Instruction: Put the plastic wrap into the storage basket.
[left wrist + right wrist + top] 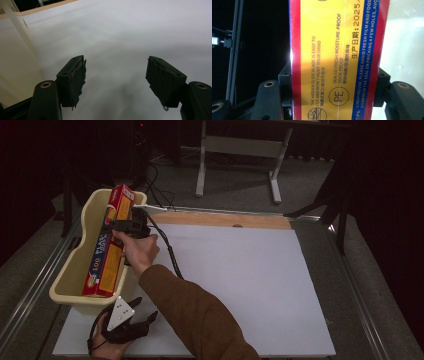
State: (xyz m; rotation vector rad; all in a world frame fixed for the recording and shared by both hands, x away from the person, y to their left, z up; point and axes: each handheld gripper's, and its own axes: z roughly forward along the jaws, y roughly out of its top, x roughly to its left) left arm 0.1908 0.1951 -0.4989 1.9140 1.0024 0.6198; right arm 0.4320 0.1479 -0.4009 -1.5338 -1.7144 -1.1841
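Observation:
A long red, yellow and blue cling-film box lies lengthwise in a cream plastic basket at the table's left edge, its far end propped on the basket's far rim. My right gripper is shut on the box about midway along; in the right gripper view the printed yellow face of the box sits squeezed between both black jaws. My left gripper rests near the front left of the white sheet, open, with bare white sheet between its fingers.
The white sheet covers most of the table, with a wooden strip showing at its far edge. A black cable trails from the right gripper across the sheet. A grey table stand is on the floor beyond.

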